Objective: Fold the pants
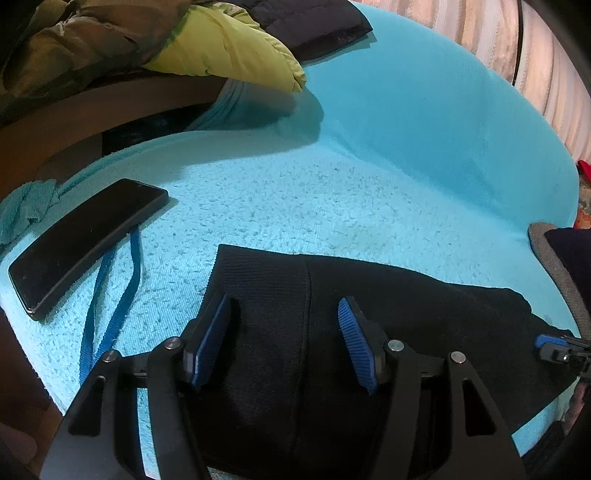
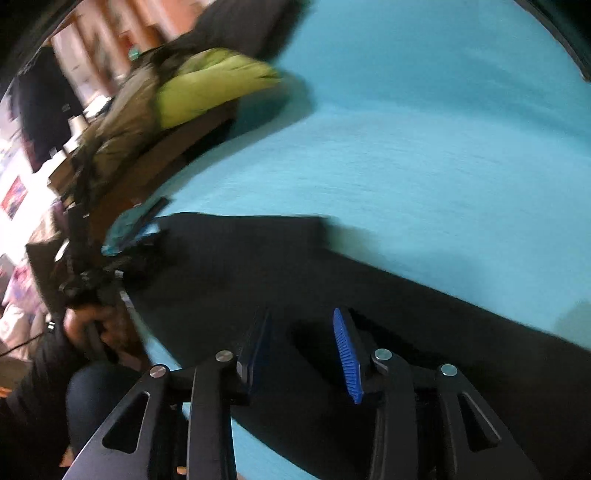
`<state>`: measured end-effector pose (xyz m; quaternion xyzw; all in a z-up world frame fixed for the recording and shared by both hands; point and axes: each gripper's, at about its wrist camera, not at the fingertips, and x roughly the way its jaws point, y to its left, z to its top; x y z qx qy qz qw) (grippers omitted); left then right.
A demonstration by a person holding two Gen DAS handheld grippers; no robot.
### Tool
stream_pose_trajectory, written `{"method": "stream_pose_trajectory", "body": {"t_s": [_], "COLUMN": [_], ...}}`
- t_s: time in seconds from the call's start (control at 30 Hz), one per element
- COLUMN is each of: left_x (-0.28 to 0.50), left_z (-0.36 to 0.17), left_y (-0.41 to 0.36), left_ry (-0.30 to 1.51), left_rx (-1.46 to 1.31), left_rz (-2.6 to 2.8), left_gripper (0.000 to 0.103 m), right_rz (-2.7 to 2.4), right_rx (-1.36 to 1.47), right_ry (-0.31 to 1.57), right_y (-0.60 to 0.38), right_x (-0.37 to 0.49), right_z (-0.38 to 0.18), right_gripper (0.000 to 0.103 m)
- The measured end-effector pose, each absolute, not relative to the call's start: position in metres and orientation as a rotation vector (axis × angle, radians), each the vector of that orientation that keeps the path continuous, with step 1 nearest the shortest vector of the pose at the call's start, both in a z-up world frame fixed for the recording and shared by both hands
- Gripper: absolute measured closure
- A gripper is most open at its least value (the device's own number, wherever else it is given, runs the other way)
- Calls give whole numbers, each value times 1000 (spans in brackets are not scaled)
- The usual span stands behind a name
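Observation:
Black pants (image 1: 406, 306) lie flat on a turquoise terry blanket (image 1: 369, 166), with the ribbed end toward the left. My left gripper (image 1: 284, 325) hangs open just over that ribbed end, its blue pads (image 1: 210, 339) spread apart and only flat fabric below them. In the blurred right wrist view the pants (image 2: 258, 266) run as a long dark band across the blanket (image 2: 443, 147). My right gripper (image 2: 301, 350) is open above them, and nothing is pinched between its pads (image 2: 345, 354). The right gripper's tip (image 1: 554, 347) shows at the right edge of the left wrist view.
A black phone (image 1: 85, 240) and a blue strap (image 1: 110, 306) lie on the blanket to the left. A yellow-green jacket (image 1: 236, 44) and a dark garment (image 1: 314, 26) are heaped at the back. A hand holding the left gripper (image 2: 88, 325) is at the left.

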<state>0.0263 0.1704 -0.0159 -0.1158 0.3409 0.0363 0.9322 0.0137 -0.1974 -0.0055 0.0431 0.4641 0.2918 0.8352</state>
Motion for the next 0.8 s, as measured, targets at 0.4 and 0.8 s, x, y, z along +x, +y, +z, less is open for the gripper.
{"method": "stream_pose_trajectory", "body": {"t_s": [0.4,0.8], "left_x": [34,13], "left_z": [-12,82], "left_y": [164,94], "left_ry": [751,656], "left_rx": [-177,-187], "left_rz": [88,-53], "left_gripper": [42,21], "right_rz": [225,354], "right_rx": [685,827], "right_ry": [853,903], "right_y": [-500,-437], "right_x": [-16,-38], "right_z": [-18,-38], "right_gripper": [73,75]}}
